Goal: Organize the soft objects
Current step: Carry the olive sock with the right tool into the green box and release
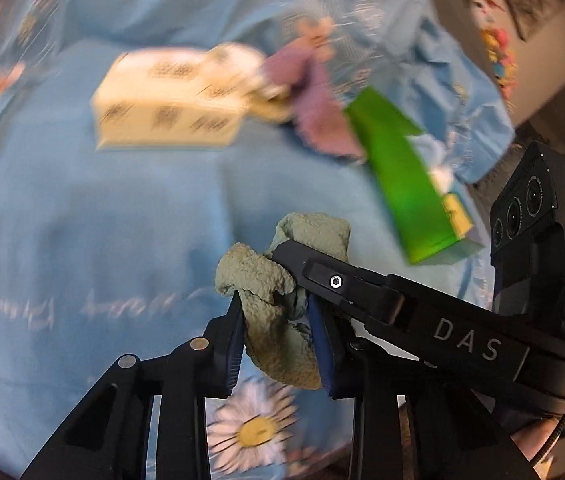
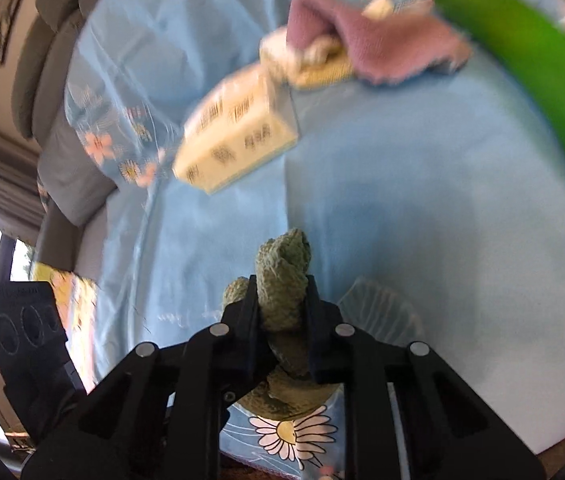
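Both grippers hold one sage-green terry cloth (image 1: pixel 278 312) above the light blue flowered tablecloth (image 1: pixel 102 208). My left gripper (image 1: pixel 276 320) is shut on the cloth's lower part. My right gripper (image 2: pixel 282 300) is shut on a bunched end of the same cloth (image 2: pixel 282 280); its finger (image 1: pixel 322 276) crosses the left wrist view from the right. A mauve cloth (image 1: pixel 314 104) lies crumpled farther back, partly over a cream item; it also shows in the right wrist view (image 2: pixel 378 40).
A cream tissue box (image 1: pixel 170 108) with dark prints lies behind the grippers, also in the right wrist view (image 2: pixel 238 136). A green box (image 1: pixel 410 176) lies at the right (image 2: pixel 530 72). Grey sofa cushions (image 2: pixel 54 40) stand beyond the table's left edge.
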A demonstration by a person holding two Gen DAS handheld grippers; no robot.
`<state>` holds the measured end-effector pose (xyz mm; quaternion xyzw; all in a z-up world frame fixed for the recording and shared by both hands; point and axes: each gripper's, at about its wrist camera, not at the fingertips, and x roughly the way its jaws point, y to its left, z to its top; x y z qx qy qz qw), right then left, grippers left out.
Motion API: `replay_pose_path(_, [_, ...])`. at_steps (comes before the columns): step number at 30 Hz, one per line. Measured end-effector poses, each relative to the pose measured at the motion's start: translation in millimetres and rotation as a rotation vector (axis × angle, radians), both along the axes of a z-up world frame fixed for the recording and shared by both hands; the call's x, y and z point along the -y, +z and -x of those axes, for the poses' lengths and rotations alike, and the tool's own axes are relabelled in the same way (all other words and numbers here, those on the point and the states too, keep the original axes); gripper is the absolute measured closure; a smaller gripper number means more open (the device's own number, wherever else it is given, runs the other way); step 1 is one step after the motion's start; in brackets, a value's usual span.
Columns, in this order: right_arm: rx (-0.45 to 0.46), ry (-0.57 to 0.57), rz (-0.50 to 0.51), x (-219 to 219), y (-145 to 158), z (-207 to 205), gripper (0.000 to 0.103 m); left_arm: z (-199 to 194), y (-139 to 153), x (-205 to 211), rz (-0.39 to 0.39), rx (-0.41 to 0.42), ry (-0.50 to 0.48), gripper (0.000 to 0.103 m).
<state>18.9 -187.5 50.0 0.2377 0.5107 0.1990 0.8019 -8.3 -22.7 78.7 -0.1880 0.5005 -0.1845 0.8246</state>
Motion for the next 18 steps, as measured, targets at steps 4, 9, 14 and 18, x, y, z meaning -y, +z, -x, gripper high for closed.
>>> replay_pose_path(4, [0.086, -0.075, -0.033, 32.0, 33.4, -1.0, 0.085, -20.4, 35.3, 33.1, 0.019, 0.091, -0.076, 0.072])
replay_pose_path(9, [0.205, -0.196, -0.033, 80.7, 77.4, -12.8, 0.085, -57.3, 77.2, 82.7, 0.020, 0.198, -0.166, 0.072])
replay_pose_path(14, [0.280, -0.297, -0.028, 127.2, 101.8, -36.2, 0.085, -95.1, 97.2, 121.8, 0.023, 0.257, -0.241, 0.072])
replay_pose_path(18, [0.302, -0.354, -0.016, 156.0, 108.4, -57.7, 0.085, -128.5, 100.8, 151.3, 0.040, 0.271, -0.292, 0.072])
